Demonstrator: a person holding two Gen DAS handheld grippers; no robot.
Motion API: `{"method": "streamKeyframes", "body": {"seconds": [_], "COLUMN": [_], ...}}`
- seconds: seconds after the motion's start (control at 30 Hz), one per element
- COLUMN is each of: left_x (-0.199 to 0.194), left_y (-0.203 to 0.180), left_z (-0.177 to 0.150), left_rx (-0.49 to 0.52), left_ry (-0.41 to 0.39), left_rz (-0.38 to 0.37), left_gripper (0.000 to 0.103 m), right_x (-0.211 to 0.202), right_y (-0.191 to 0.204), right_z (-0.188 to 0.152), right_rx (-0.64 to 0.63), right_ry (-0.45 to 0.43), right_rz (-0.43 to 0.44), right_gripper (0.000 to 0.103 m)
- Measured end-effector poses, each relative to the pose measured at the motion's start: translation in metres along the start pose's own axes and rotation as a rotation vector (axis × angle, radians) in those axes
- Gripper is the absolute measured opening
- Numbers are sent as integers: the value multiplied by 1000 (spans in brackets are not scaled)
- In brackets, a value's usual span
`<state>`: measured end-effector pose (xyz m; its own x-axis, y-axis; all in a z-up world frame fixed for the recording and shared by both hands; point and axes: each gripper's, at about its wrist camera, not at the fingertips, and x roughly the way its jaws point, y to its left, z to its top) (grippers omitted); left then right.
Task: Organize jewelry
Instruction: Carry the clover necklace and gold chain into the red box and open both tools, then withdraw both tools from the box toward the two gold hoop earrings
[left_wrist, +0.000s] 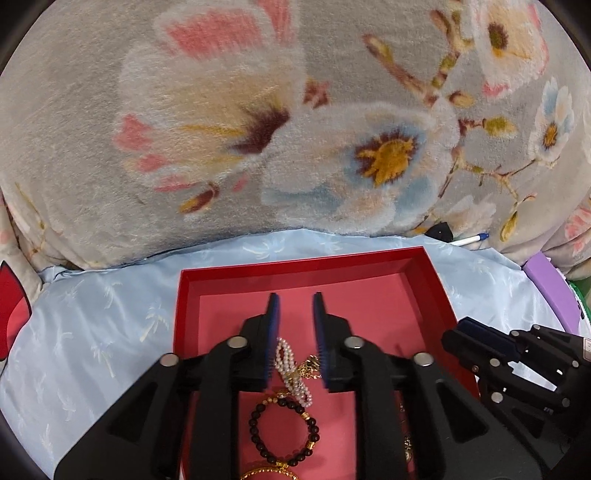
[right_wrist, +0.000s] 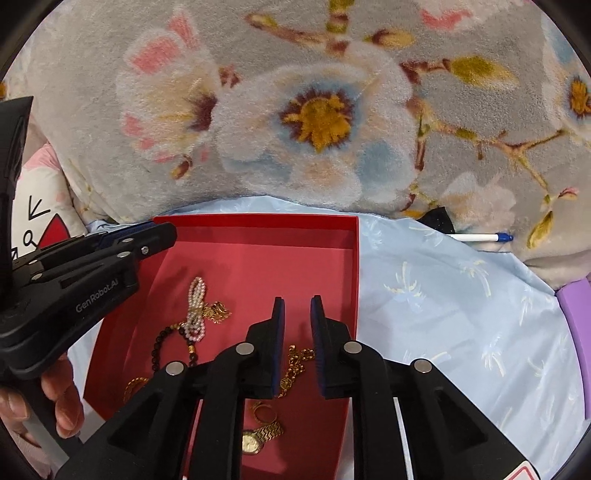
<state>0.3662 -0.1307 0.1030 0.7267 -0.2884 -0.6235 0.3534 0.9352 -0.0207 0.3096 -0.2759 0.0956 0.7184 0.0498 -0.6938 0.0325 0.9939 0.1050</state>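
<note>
A red box (left_wrist: 303, 267) (right_wrist: 352, 258) lies on a light blue sheet. In it are a pearl bracelet (left_wrist: 290, 369) (right_wrist: 195, 310), a dark bead bracelet (left_wrist: 284, 432) (right_wrist: 159, 350), a gold chain (right_wrist: 295, 363), a gold ring (right_wrist: 264, 411) and a gold watch (right_wrist: 258, 437). My left gripper (left_wrist: 295, 301) is open over the box, above the pearl bracelet, and holds nothing. My right gripper (right_wrist: 297, 304) is open over the box's right side, above the gold chain, and holds nothing. Each gripper shows at the edge of the other's view.
A grey floral blanket (left_wrist: 295, 129) rises behind the box. A white pen with a blue cap (right_wrist: 480, 237) and a small black object (right_wrist: 437, 218) lie at the blanket's edge. A purple thing (right_wrist: 576, 306) is at the right. A printed cushion (right_wrist: 40, 221) is at the left.
</note>
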Motion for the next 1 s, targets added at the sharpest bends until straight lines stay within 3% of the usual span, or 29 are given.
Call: {"method": "streamKeyframes", "body": {"seconds": [0.2, 0.4, 1.0], "left_x": [-22, -47, -99], "left_y": [13, 25, 27], "left_z": [-22, -66, -167], "left_rx": [-5, 5, -23], "left_ry": [-1, 17, 69], "left_rz": [36, 95, 87], "left_gripper": [27, 27, 27], "right_x": [-32, -67, -104], "right_y": [7, 15, 26], "right_z": [-30, -81, -175], "right_rx": [-21, -54, -56], "right_ry": [-36, -35, 66], "right_rz": [22, 44, 88], "right_gripper": [26, 27, 27]}}
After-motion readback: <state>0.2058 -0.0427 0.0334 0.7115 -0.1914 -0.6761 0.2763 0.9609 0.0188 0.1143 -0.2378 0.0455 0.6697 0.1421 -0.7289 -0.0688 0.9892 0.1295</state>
